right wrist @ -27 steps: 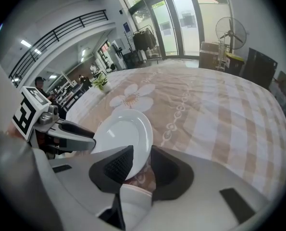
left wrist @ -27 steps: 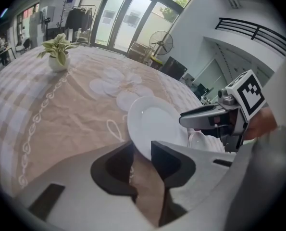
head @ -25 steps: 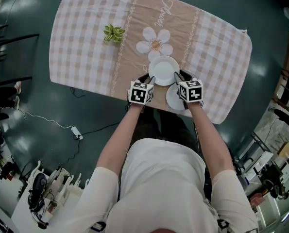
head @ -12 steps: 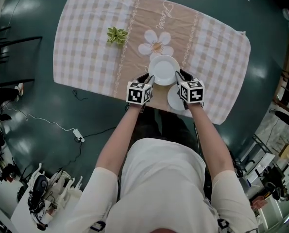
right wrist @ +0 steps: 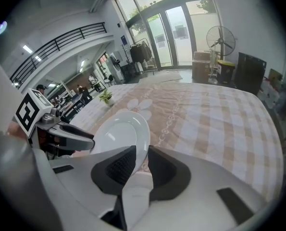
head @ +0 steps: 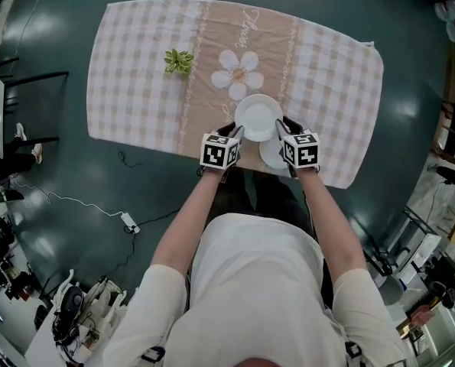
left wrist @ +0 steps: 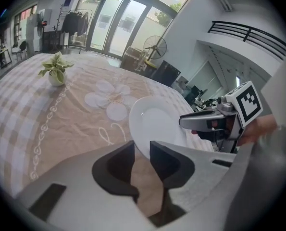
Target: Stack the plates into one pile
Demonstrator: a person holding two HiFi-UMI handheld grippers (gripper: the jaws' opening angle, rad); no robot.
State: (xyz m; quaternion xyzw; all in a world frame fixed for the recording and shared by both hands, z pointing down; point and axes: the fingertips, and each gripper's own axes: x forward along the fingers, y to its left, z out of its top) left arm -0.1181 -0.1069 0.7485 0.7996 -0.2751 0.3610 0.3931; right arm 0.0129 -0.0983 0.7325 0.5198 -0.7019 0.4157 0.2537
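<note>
**A:** Checked bench (head: 135, 67) before me: where is the white plate (head: 258, 115)?

**B:** Held above it, I judge. Left tongs (head: 236, 131) and right tongs (head: 281, 128) have just been closing and clamp its opposite rims. Second plate (head: 271, 157) lies just beside. No pile yet; stacking is left.

The upper plate (head: 258, 117) overlaps lower plate (head: 270, 157) near the table (head: 342, 75) edge; plant (head: 178, 61) stands behind, leftward.

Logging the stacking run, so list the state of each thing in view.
Upper plate, gripped at two opposite rims.
Left gripper, jaws just closed in; shut on one rim.
Right gripper, jaws just closed in; shut on opposite rim.
Second plate, flat on tablecloth.
Potted plant, upright.
</note>
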